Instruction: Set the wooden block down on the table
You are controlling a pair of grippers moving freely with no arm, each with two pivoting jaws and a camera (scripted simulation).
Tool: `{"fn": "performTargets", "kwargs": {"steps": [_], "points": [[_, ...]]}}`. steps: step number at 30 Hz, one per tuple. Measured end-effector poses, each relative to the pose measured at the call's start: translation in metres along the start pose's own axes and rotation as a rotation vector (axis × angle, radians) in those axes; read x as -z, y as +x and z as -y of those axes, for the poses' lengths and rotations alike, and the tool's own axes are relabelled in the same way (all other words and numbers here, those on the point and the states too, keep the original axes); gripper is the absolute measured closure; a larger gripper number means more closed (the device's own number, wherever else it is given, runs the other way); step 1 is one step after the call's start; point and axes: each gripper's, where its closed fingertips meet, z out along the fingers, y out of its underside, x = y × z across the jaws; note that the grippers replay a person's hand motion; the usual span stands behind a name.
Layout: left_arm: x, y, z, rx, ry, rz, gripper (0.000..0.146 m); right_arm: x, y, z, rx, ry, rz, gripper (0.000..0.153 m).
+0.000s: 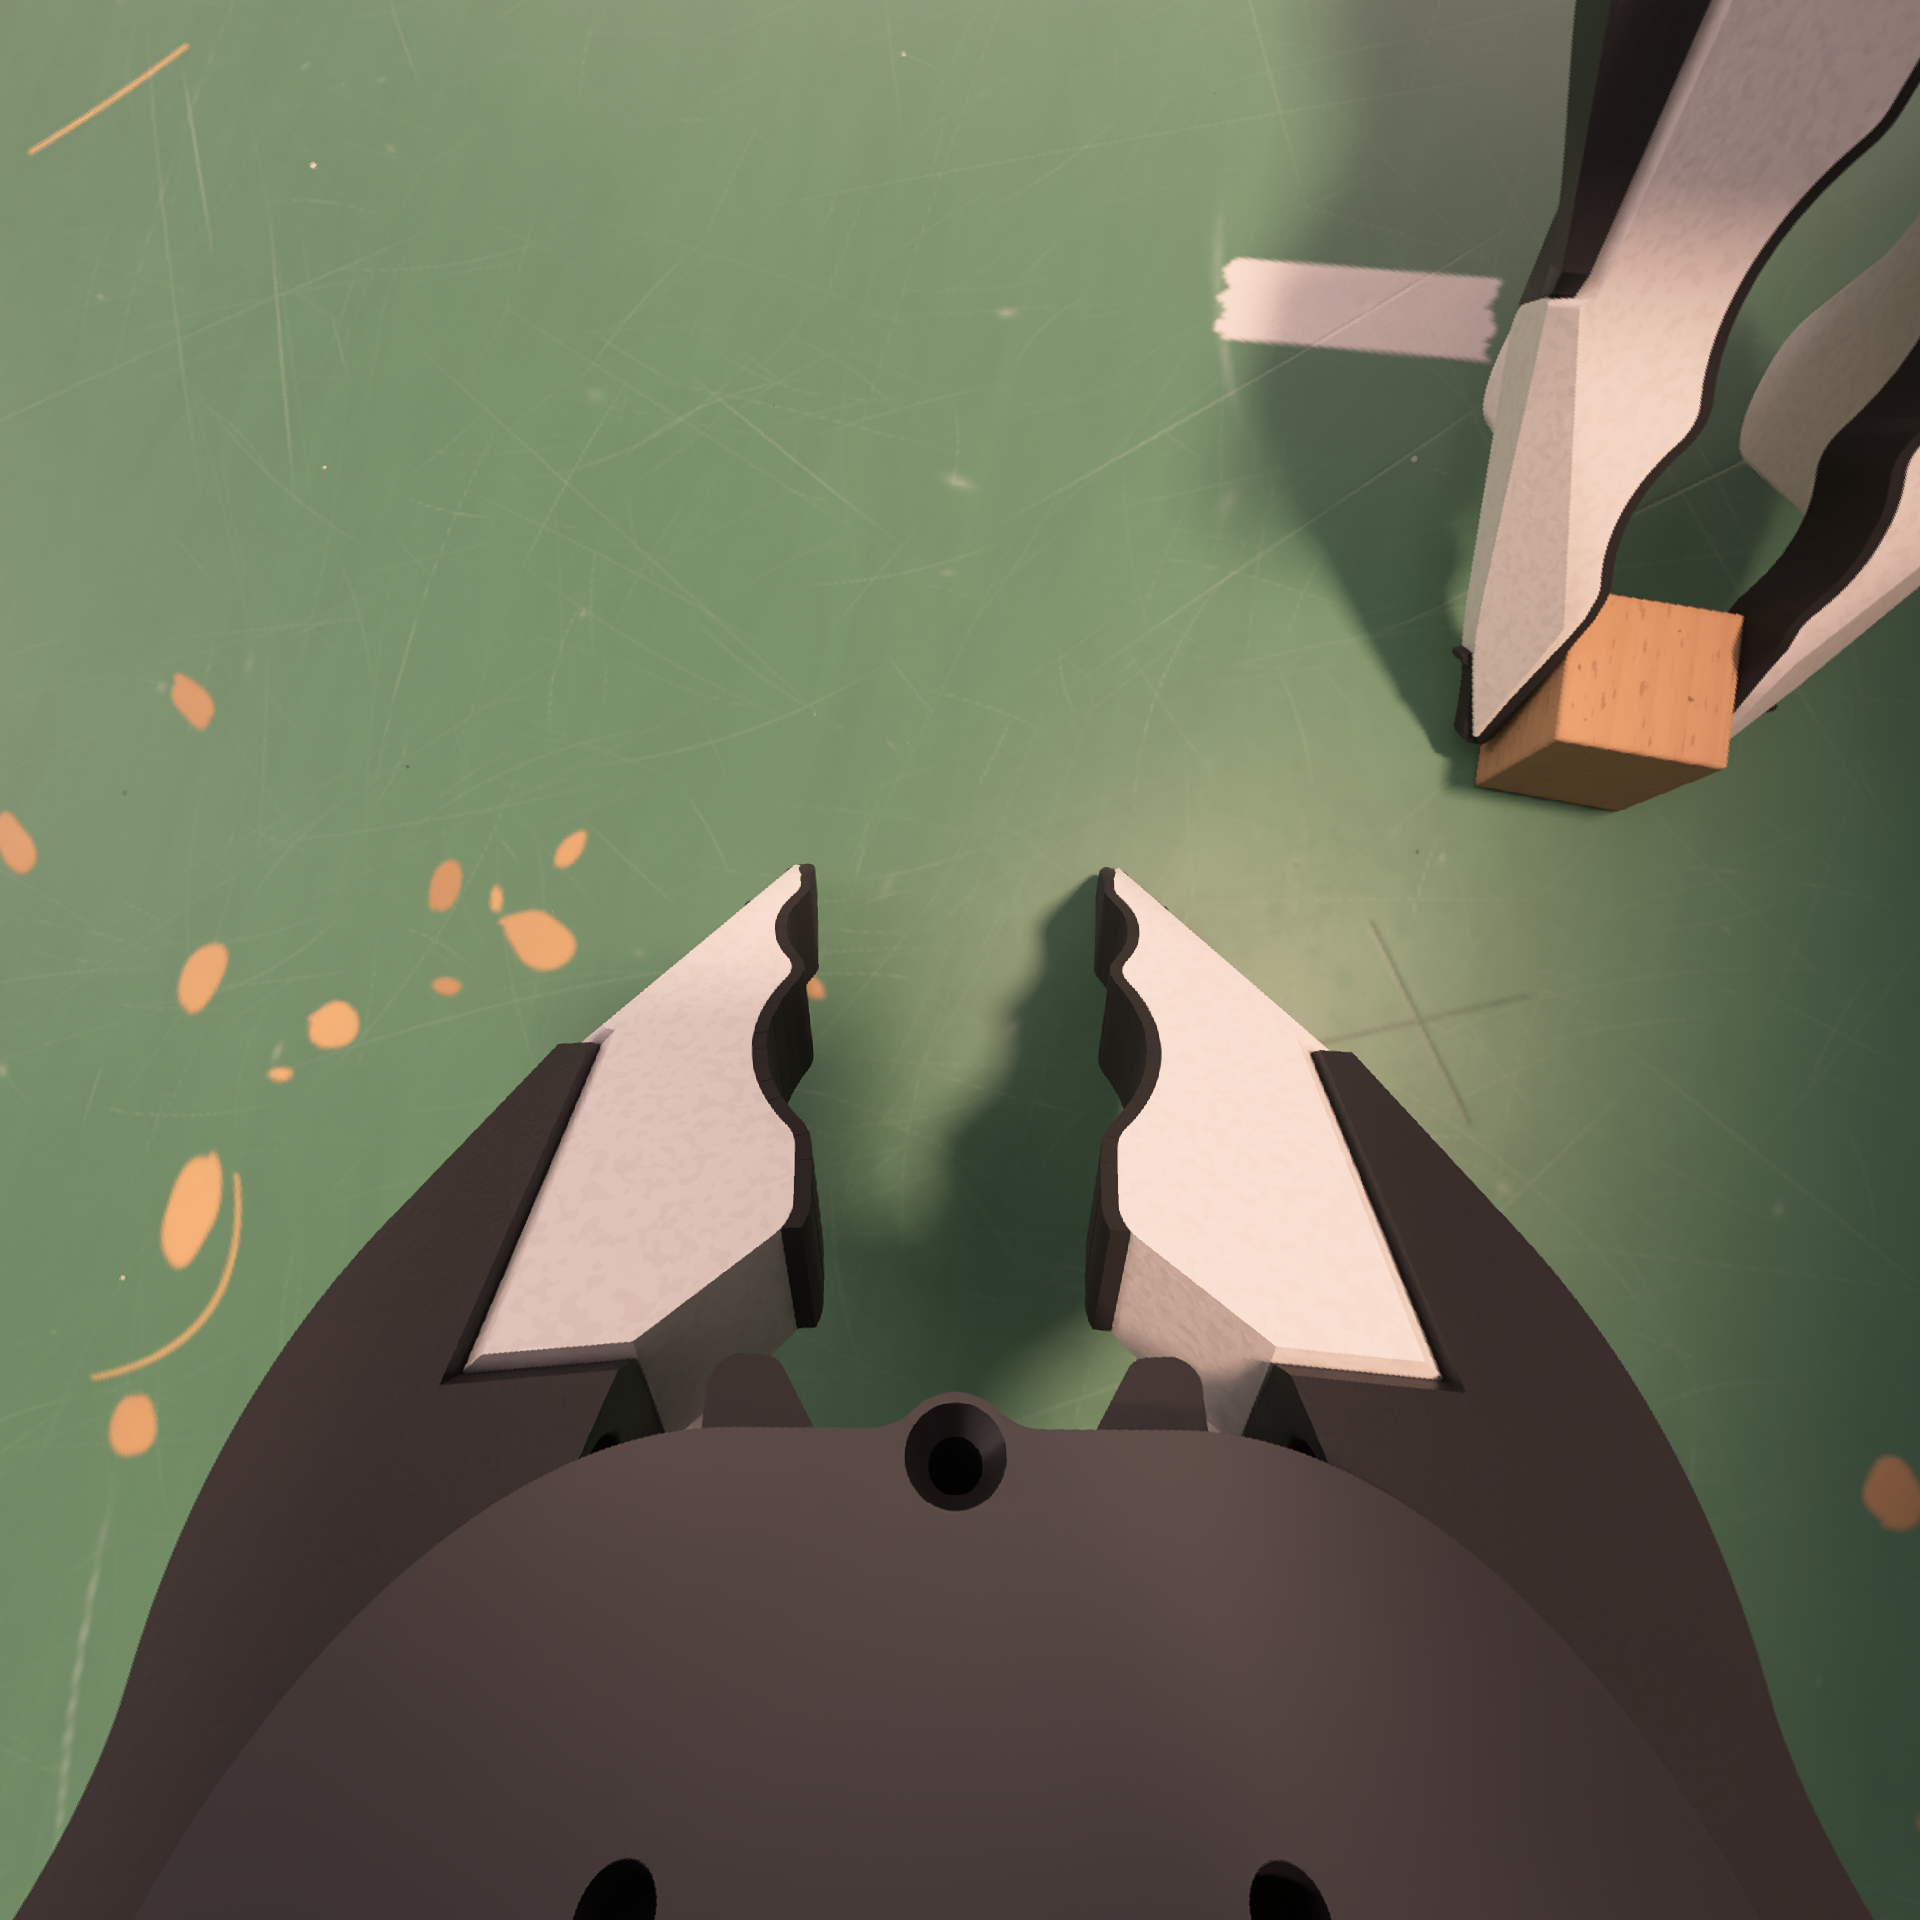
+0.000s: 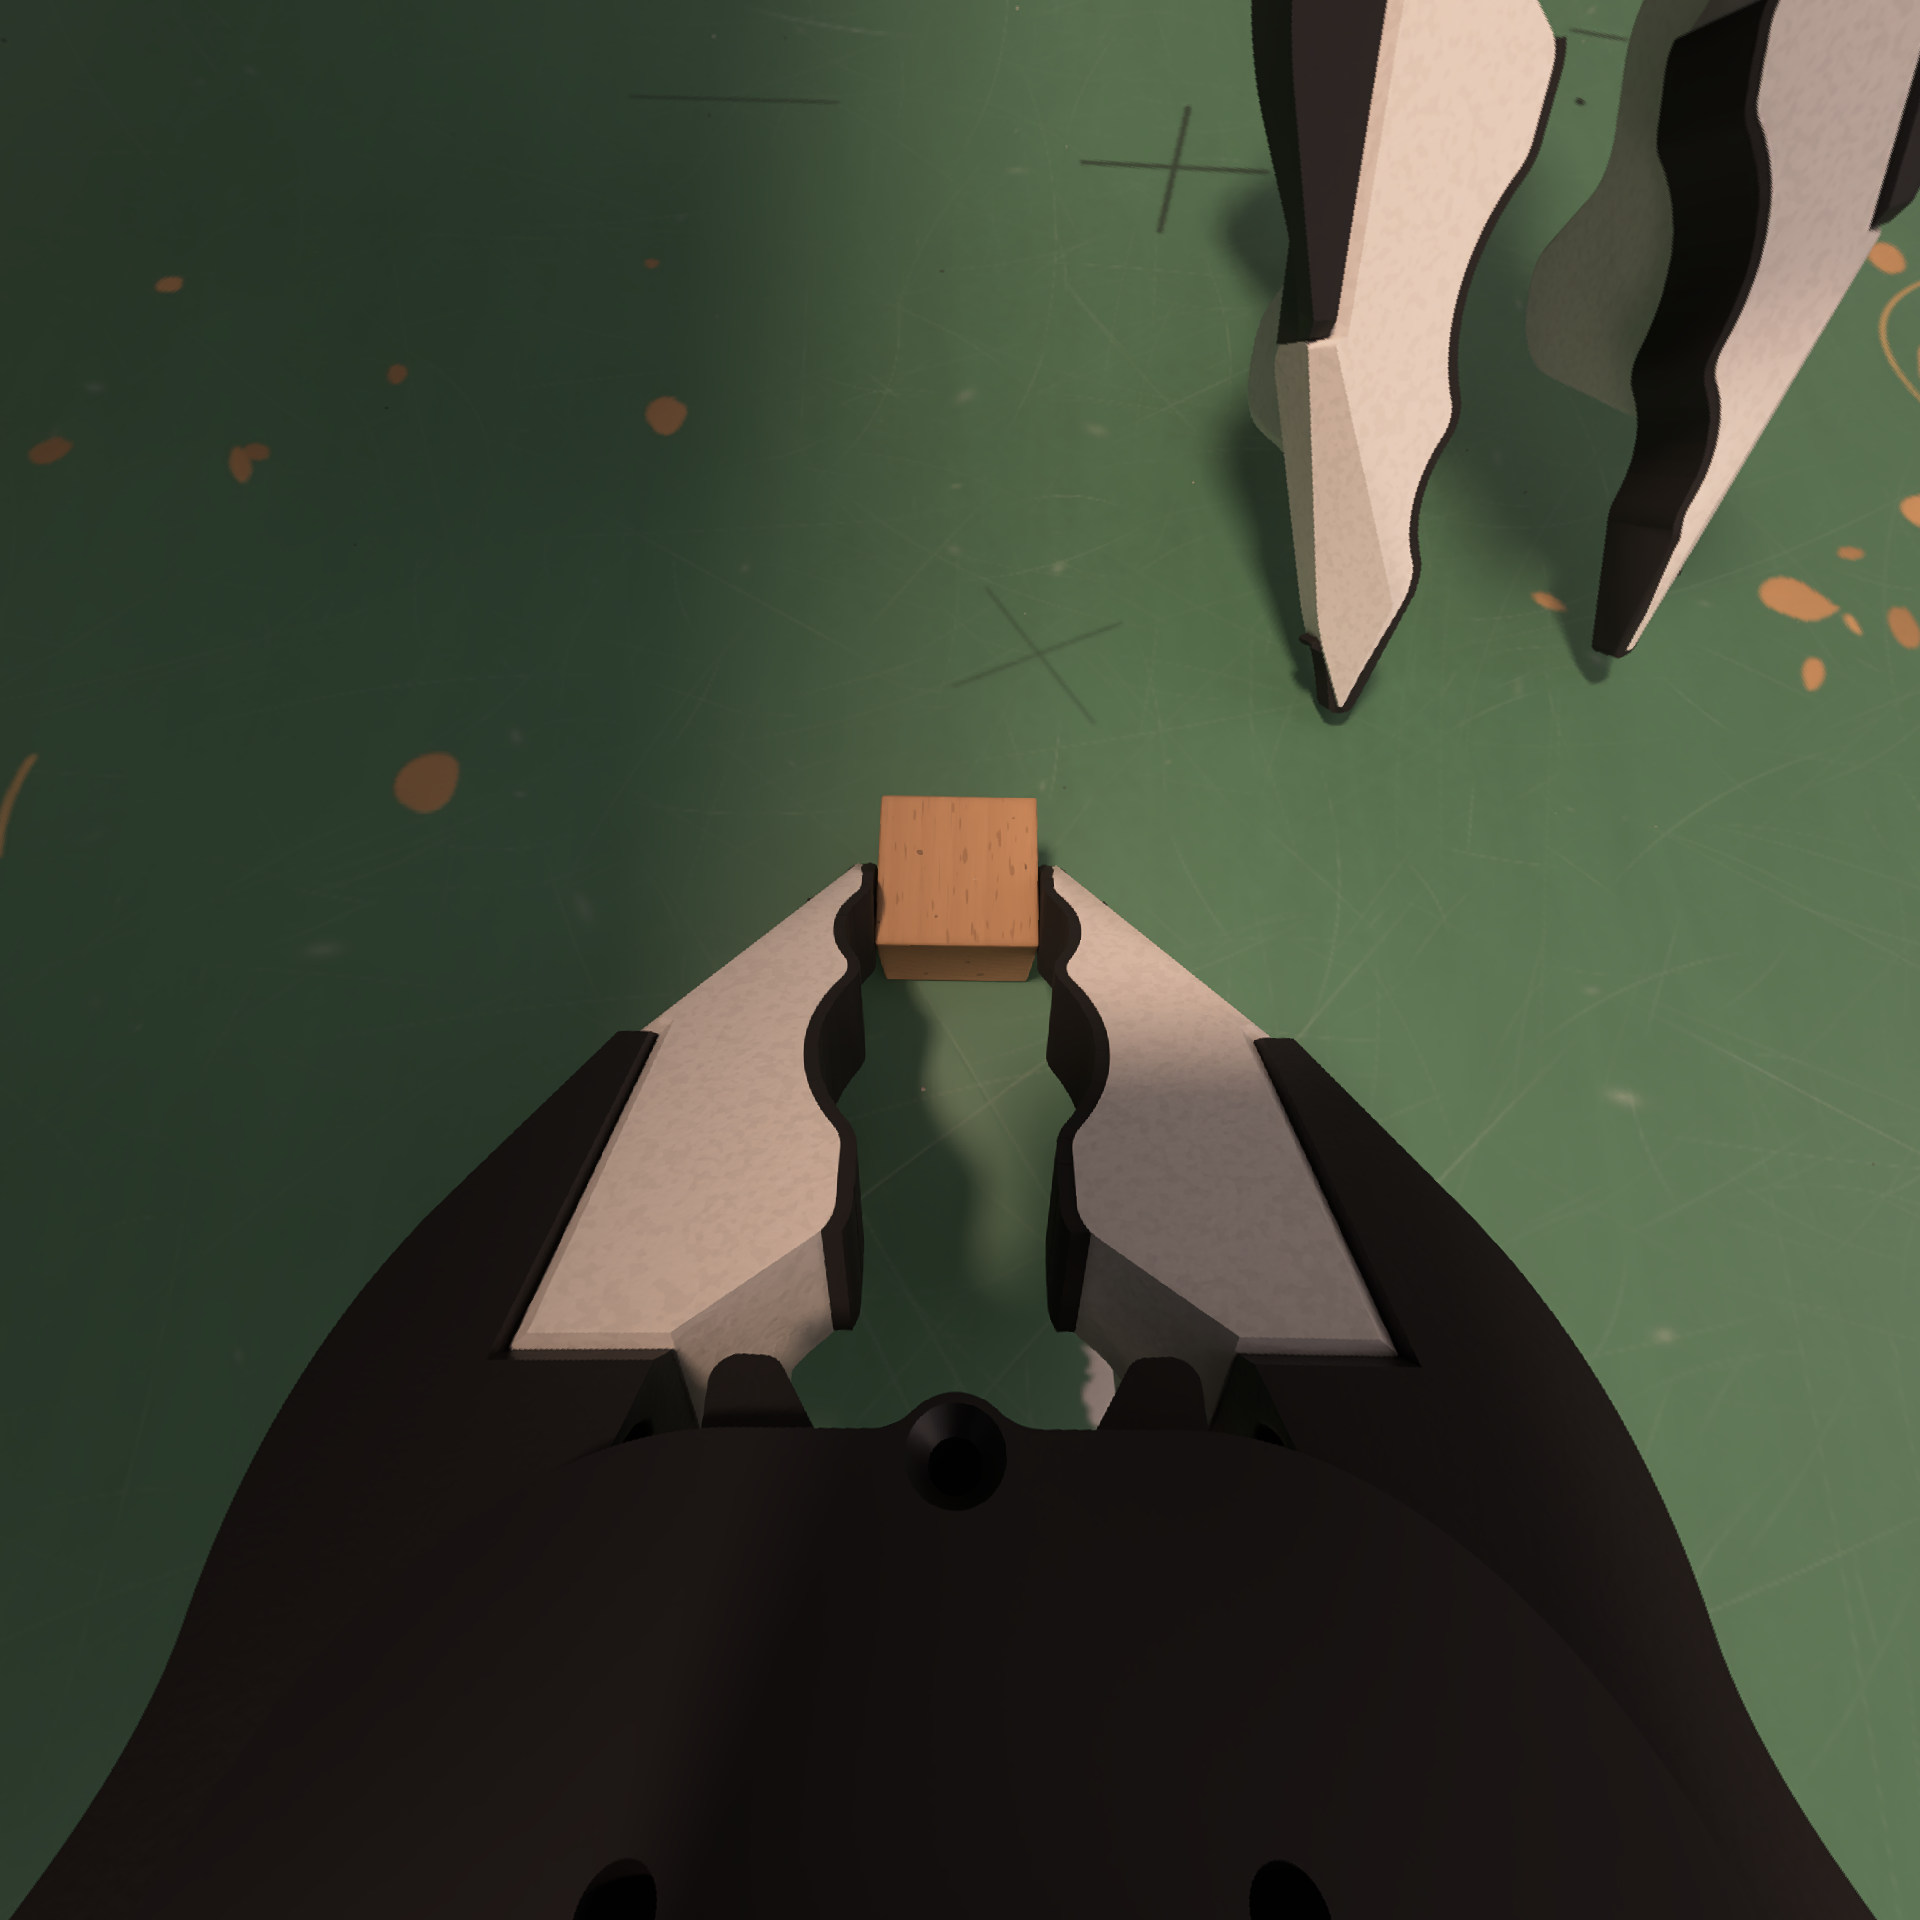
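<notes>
Our right gripper (image 2: 957, 883) clamped on the block (image 2: 957, 883) at its fingertips, our left gripper (image 1: 957, 883) parted, empty.

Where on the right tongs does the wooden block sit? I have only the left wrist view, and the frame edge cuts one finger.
Observer: At the very tips of the right tongs; both pads press opposite sides.
Operator: Is it twisted in the grip?
Observer: No, the wooden block sits square between them, its far half poking past the tips.
Operator: And my left tongs' height?
Observer: The left tongs have tips that look close above the green table, shadows right beside them.
</notes>
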Motion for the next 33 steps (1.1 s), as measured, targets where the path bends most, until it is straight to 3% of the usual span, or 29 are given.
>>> {"fn": "performTargets", "kwargs": {"steps": [5,15,26,29,33], "points": [[0.004,-0.004,-0.004,-0.032,-0.012,0.039,0.095,0.000,0.001,0.000,-0.013,-0.001,0.006,0.122],[0.014,-0.022,-0.007,-0.262,-0.195,0.258,0.122,0.000,0.002,0.000,-0.013,-0.001,-0.002,0.122],[0.032,-0.022,-0.006,-0.198,-0.146,0.293,0.125,0.000,0.002,0.000,-0.013,-0.001,-0.002,0.122],[0.033,-0.023,-0.004,-0.189,-0.130,0.291,0.136,0.000,0.002,0.000,-0.013,-0.001,-0.001,0.122],[0.040,-0.029,-0.004,-0.209,-0.162,0.343,0.138,0.000,0.003,0.000,-0.014,-0.001,-0.001,0.122]]}}
